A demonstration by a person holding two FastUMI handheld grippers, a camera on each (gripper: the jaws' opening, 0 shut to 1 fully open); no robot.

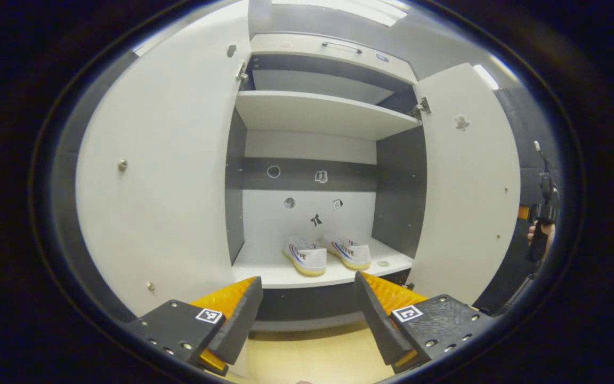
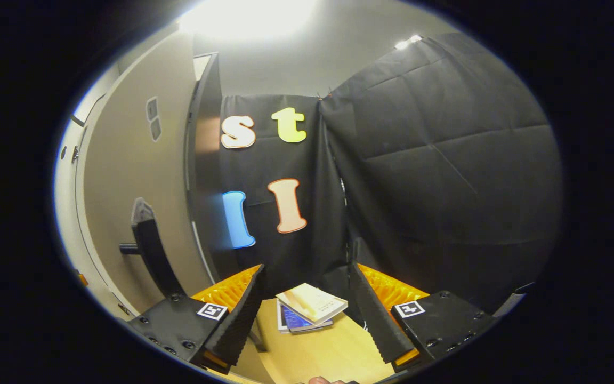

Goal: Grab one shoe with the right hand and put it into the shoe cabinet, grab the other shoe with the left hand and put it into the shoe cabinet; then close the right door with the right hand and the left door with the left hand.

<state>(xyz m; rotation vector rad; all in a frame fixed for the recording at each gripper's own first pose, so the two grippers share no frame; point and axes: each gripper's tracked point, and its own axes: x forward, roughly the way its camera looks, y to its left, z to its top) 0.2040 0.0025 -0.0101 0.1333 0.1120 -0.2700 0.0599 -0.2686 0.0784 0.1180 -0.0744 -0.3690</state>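
Two open fingers of the left gripper (image 1: 307, 309) hold nothing, in front of the shoe cabinet (image 1: 400, 186). Both shoes sit side by side on the bottom shelf (image 1: 264, 274), near its front edge: the left shoe (image 1: 304, 256) and the right shoe (image 1: 348, 250). The left door (image 1: 163, 176) and right door (image 1: 469, 186) stand wide open. Far at the right, a hand (image 1: 541, 234) holds the other gripper. The right gripper (image 2: 307, 309) is open and empty too, above some books (image 2: 309, 308) on the wooden floor (image 2: 317, 354).
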